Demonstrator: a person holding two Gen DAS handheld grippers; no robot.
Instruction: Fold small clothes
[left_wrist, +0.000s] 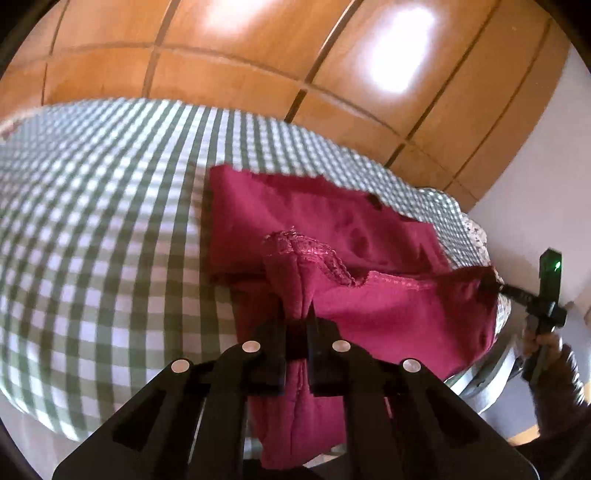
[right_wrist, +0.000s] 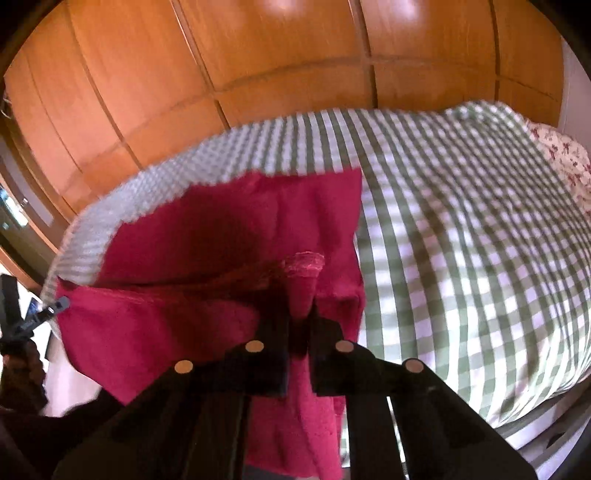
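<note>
Folding is midway: left gripper (left_wrist: 298, 325) and right gripper (right_wrist: 298, 325) each pinch a near corner of the red cloth (left_wrist: 332, 236), which next should go to the far edge on the checked bed (left_wrist: 92, 221).

left hand-held gripper (left_wrist: 297, 325) pinching red garment (left_wrist: 332, 236) hem | garment's far part on checked bedspread (left_wrist: 110, 206)

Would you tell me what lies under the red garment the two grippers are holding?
Under the red garment lies the green-and-white checked bedcover. The left gripper and right gripper each pinch a lifted edge. What sits beneath its covered middle cannot be seen.
</note>
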